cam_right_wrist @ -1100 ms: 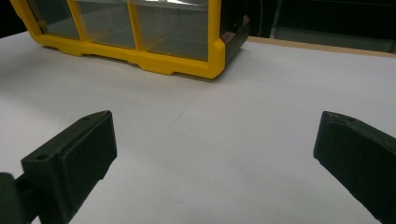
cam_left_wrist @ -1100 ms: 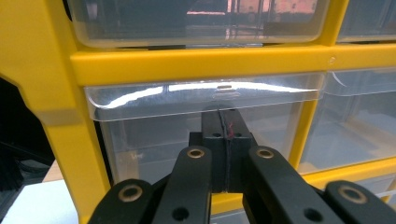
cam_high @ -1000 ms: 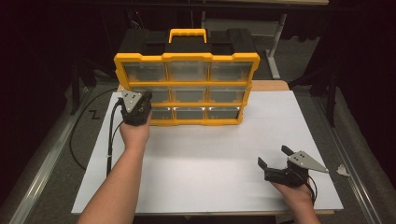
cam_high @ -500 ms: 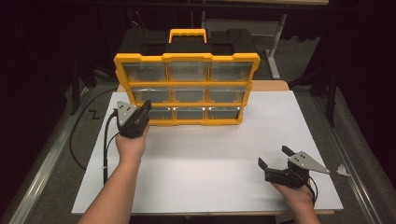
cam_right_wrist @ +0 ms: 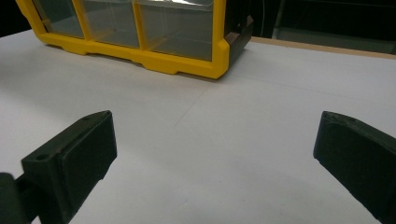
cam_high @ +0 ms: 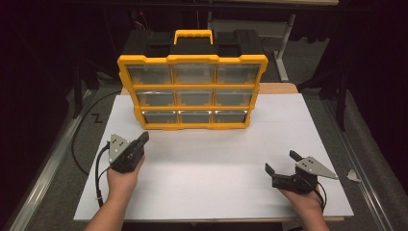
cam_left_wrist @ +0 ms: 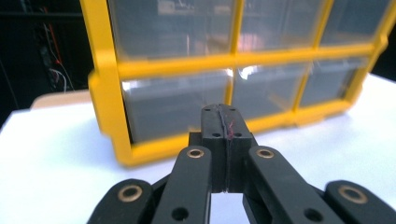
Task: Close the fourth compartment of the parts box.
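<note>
A person sits at a table covered with a white board (cam_high: pixel 211 168), holding a two-jaw gripper in each hand. At the left, the left gripper (cam_high: pixel 143 138) hovers over the board, just in front of the lower left corner of a yellow parts organiser (cam_high: pixel 192 91); its jaws are pressed together with nothing between them. In the middle, toward the back of the board, the organiser stands upright with nine clear drawers in three rows, all looking closed and flush with the frame. In the left gripper view, the bottom left drawer (cam_left_wrist: pixel 175 105) lies straight ahead of the jaws. At the right, the right gripper (cam_high: pixel 284 167) rests low near the front edge, well apart from the organiser, its jaws spread wide and empty. Judging by this, no drawer has been opened yet; the work appears barely begun or already closed up.
</note>
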`<state>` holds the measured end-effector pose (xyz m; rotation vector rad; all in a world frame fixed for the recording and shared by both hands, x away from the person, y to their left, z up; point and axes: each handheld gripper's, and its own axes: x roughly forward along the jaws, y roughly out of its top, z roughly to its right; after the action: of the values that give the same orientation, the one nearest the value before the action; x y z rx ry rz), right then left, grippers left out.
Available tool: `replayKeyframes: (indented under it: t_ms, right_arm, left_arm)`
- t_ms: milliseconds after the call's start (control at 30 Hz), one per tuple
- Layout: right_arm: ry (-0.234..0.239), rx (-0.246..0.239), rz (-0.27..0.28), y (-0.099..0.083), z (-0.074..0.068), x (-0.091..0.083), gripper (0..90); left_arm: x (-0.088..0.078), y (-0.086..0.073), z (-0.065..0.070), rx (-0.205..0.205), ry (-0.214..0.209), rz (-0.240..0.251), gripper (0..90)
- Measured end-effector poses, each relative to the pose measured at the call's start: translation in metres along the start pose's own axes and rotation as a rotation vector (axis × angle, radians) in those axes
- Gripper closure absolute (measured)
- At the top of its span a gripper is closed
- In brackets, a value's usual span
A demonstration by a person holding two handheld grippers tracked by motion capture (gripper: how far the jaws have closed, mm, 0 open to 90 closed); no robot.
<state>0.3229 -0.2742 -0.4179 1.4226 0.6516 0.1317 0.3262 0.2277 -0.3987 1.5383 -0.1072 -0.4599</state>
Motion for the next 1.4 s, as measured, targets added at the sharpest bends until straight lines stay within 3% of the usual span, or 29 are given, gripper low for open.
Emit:
replayKeyframes:
  t_ms: [167, 367, 500, 600, 767, 900, 967, 1100, 1300, 1400]
  right_arm:
    - [-0.002, 0.0, -0.006, -0.001, 0.0, 0.0, 0.8]
    - [-0.005, -0.006, -0.006, 0.0, 0.0, 0.0, 0.8]
    - [-0.006, -0.003, -0.005, 0.0, 0.0, 0.0, 0.7]
    - [-0.004, -0.002, -0.006, -0.001, -0.001, 0.0, 0.8]
    - [-0.005, 0.002, -0.011, -0.002, -0.001, 0.0, 0.8]
    - [-0.004, 0.006, -0.018, -0.002, 0.0, 0.001, 0.8]
    - [-0.003, 0.005, -0.019, -0.002, -0.001, 0.002, 0.8]
    - [0.0, 0.002, -0.018, -0.002, -0.002, 0.002, 0.8]
    - [0.002, 0.001, -0.016, -0.003, -0.001, 0.001, 0.8]
    - [0.001, 0.005, -0.013, -0.003, 0.0, 0.001, 0.8]
  left_arm:
    - [-0.014, -0.022, 0.002, 0.004, -0.013, -0.045, 89.8]
    - [-0.031, -0.038, 0.008, 0.003, -0.029, -0.063, 88.8]
    - [-0.039, -0.035, 0.017, 0.071, -0.034, -0.04, 87.1]
    - [-0.04, -0.034, 0.017, 0.088, -0.025, -0.031, 86.8]
    - [-0.038, -0.036, 0.008, 0.039, -0.038, -0.034, 83.5]
    - [-0.038, -0.037, 0.007, 0.047, -0.047, -0.035, 71.5]
    - [-0.036, -0.038, 0.008, 0.064, -0.045, -0.051, 57.2]
    - [-0.032, -0.041, 0.009, 0.068, -0.05, -0.077, 49.5]
    - [-0.032, -0.039, 0.009, 0.068, -0.057, -0.074, 38.8]
    - [-0.031, -0.038, 0.007, 0.054, -0.071, -0.092, 28.6]
